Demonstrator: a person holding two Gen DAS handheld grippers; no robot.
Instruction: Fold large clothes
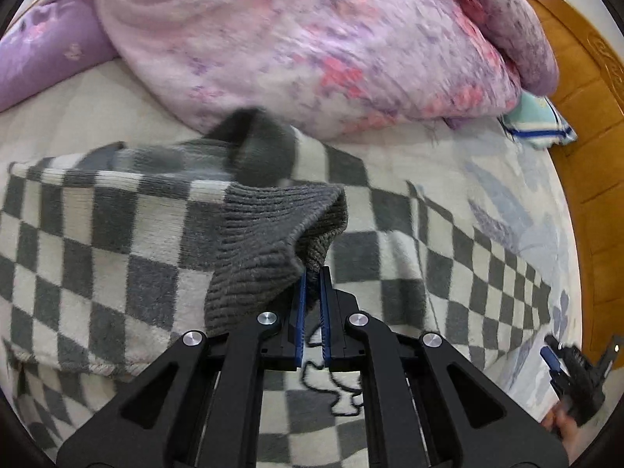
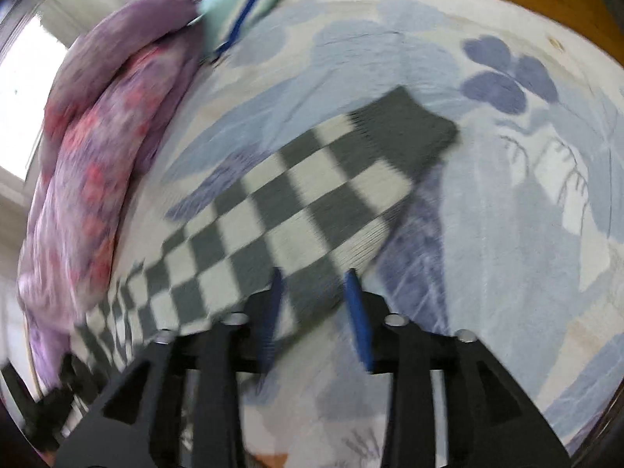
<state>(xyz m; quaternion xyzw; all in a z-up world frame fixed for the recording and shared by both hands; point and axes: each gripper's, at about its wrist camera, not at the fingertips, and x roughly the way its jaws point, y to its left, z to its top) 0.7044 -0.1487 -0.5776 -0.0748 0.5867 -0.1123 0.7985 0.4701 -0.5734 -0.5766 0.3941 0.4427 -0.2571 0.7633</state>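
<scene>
Nearest in my left wrist view: the left gripper (image 1: 313, 273), jaws drawn together on the dark grey ribbed cuff (image 1: 273, 249) of the checkered sweater (image 1: 97, 234). The cuff bunches up from the blue pads toward 11 o'clock.

In the right wrist view, the right gripper (image 2: 314, 277) stands with its jaws apart, about halfway. The blue fingers (image 2: 357, 304) straddle the edge of the checkered sleeve (image 2: 296, 202), not pressing it. This frame is smeared; fine detail is unreliable.

Surface: a bed, covered by a pale sheet (image 2: 507, 214) printed with blue leaf and flower shapes. The sweater lies spread across it, grey and off-white squares, fuzzy knit, with a black outline drawing (image 1: 335, 382) on the front, partly hidden behind the left gripper. In the right view the sleeve runs flat from 7 o'clock toward 1 o'clock, ending in a plain grey cuff (image 2: 409, 132).

At 4 o'clock in the left view I see the other gripper's body (image 1: 577, 374) over the sheet edge, with a bit of a hand below it.

Farther out: a heaped pink-and-lilac floral quilt (image 1: 312, 39) at 12 o'clock, a purple pillow (image 1: 43, 50) at 10 o'clock, and a folded teal cloth with blue stripes (image 1: 538, 121) at 2 o'clock. Behind these stands a carved orange wooden headboard (image 1: 585, 117). In the right view, a bright window (image 2: 35, 89) shows at 9 o'clock.
</scene>
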